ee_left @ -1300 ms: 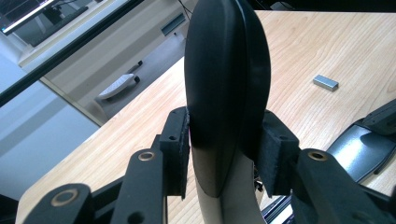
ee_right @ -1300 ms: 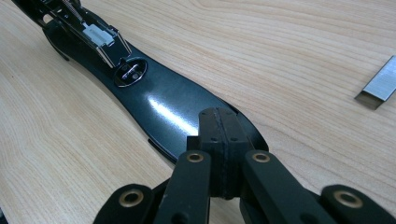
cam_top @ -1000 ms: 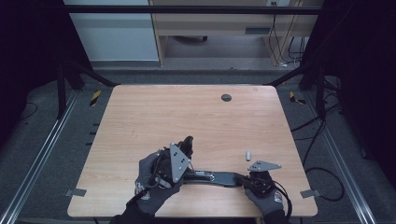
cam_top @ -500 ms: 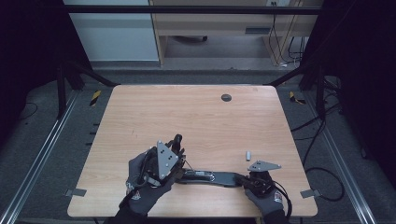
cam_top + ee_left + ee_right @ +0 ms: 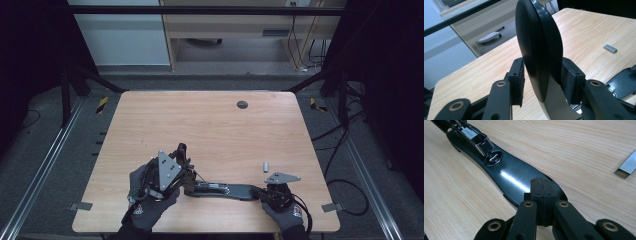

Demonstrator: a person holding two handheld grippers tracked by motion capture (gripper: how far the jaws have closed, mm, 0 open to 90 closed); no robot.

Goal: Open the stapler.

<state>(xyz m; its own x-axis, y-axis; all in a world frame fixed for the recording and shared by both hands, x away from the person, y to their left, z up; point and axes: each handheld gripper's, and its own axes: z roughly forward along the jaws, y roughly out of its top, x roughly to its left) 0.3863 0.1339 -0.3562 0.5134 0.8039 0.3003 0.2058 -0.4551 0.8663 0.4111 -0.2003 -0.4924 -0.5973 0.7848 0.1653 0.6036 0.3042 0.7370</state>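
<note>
— Jaws of the left gripper [image 5: 181, 152]: how were they found?
— They were clenched on the stapler's raised cover [image 5: 536, 50], which was held upright on edge between the pads [image 5: 570, 75].
— And where was the stapler [image 5: 220, 189] placed?
— It was laid opened out along the near edge of the wooden table [image 5: 200, 120], between the two gloved hands, with its metal staple channel [image 5: 471, 133] exposed.
— How was the right gripper [image 5: 541, 187] seen?
— Its jaws were pressed shut against each other, and their tip was set on the glossy rear end of the stapler's base [image 5: 514, 178].
— Was anything else noted?
— A small strip of staples [image 5: 266, 164] was seen lying apart on the wood, just beyond the right gripper.
</note>
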